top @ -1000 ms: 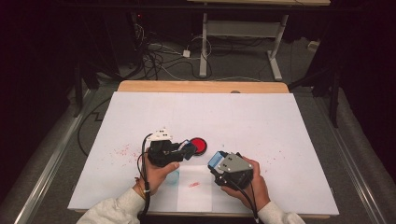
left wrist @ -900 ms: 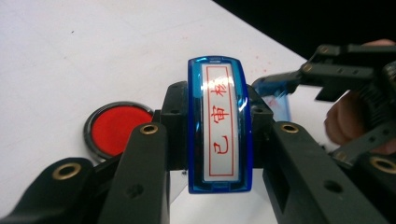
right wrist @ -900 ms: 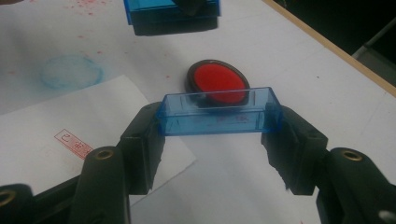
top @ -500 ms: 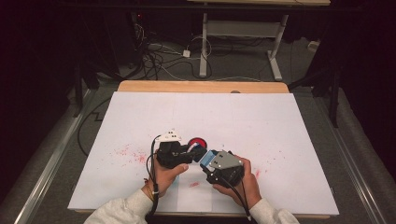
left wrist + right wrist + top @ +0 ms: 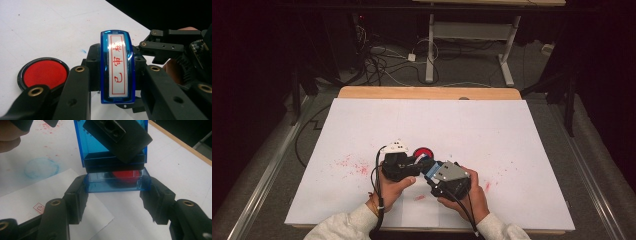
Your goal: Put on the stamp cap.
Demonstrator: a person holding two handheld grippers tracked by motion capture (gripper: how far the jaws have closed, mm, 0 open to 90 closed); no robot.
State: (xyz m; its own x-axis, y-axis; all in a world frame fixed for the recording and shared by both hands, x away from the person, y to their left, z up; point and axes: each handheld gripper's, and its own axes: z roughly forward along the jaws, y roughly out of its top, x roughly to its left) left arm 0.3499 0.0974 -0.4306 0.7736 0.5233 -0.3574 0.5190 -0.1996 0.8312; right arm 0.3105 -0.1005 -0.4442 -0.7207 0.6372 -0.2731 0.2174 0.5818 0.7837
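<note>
Nearest the person, two hands each hold one black two-jaw gripper over a white paper-covered table [image 5: 512, 130]. The left gripper [image 5: 110, 75] has its jaws clamped on the sides of one blue translucent plastic stamp [image 5: 117, 67], whose top carries a white label with red characters inside a red rectangle. In the right gripper view, the right gripper [image 5: 113, 195] has its fingers [image 5: 77, 195] closed on the stamp's clear blue base cap [image 5: 117, 182], a shallow rectangular tray, pressing it at both ends. The stamp body rises above it, with a black inner block and the other gripper's jaw across it.

Under the stamp lies one loose sheet of white paper [image 5: 62, 202] bearing one small red rectangular imprint [image 5: 38, 207]. One faint round blue smear [image 5: 41, 167] marks the table beside it.

Just beyond the grippers sits one round ink pad [image 5: 45, 73], red in a black rim. Red specks [image 5: 352, 165] scatter across the table, whose far edge is bare wood.
</note>
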